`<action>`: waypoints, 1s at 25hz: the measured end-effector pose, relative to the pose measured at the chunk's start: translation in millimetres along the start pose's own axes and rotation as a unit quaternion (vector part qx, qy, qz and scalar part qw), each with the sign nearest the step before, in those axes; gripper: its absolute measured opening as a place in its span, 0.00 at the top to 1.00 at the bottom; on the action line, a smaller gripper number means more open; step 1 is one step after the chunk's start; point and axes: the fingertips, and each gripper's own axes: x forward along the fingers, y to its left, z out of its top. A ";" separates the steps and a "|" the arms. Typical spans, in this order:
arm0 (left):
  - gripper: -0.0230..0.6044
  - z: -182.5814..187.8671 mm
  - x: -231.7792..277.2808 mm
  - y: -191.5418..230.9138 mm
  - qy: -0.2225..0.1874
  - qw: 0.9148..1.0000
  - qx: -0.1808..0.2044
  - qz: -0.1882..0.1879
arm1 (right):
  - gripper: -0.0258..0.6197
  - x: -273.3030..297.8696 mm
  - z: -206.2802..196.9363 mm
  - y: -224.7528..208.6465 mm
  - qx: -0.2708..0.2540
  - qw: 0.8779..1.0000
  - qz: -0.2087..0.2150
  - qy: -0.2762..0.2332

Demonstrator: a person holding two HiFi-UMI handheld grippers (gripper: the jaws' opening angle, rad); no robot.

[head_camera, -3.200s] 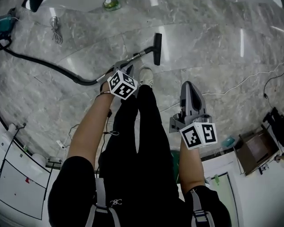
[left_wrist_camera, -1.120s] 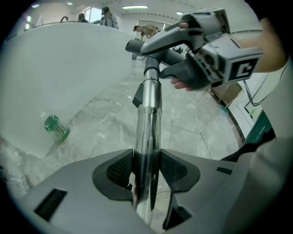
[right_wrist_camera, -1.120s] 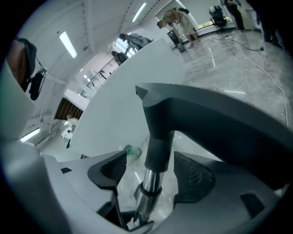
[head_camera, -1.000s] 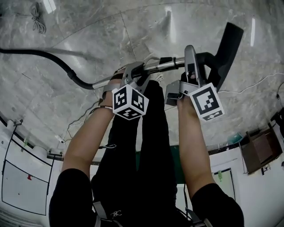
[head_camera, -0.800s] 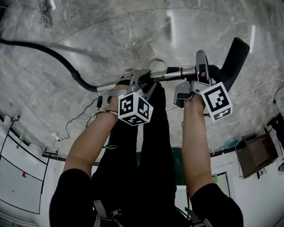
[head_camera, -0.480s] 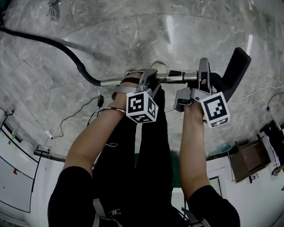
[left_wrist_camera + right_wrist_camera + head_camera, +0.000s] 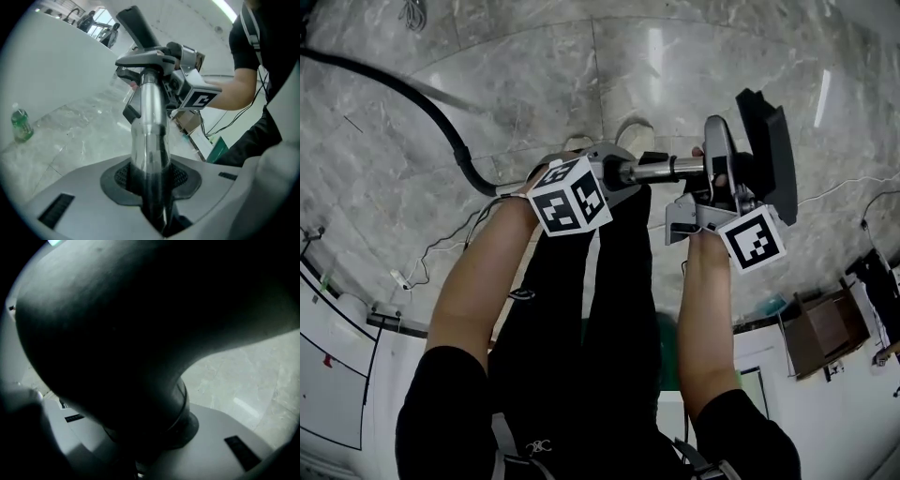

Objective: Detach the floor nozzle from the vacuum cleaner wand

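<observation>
Nearest the head camera, the two grippers hold the vacuum's front end up off the floor (image 7: 534, 56), lying level across the body. The left gripper (image 7: 614, 170) is clamped on the wand (image 7: 661, 170). Its own view shows the shiny tube wedged between the ribbed pads, the jaws having just closed further onto it. This hand looks like the anchor, fixing the tube so it cannot follow a pull. Just beyond, to the right, the right gripper (image 7: 719, 178) grips the dark neck of the nozzle (image 7: 766, 150), which fills its view. Its jaws too have just tightened, with the neck between them. The two grips sit on either side of the joint, well placed to twist or draw the parts apart, though nozzle and wand appear not yet separated. Farther off, the hose (image 7: 403, 89) trails from the wand's rear across the marble, and a green bottle (image 7: 21, 124) stands on the floor by the wall.
</observation>
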 end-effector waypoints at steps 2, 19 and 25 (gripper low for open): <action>0.78 -2.4 -1.5 -0.7 -0.008 0.999 -0.012 0.028 | 0.82 2.6 -3.9 -1.3 0.012 1.000 -0.016 0.004; 0.80 -3.1 30.4 -4.4 -0.006 0.999 -0.014 0.051 | 0.82 -5.4 6.1 -32.4 0.044 0.991 -0.125 -0.009; 0.84 -12.8 15.6 -19.2 -0.014 0.999 -0.023 -0.047 | 0.82 -4.4 -9.8 54.7 -0.088 0.983 0.157 0.021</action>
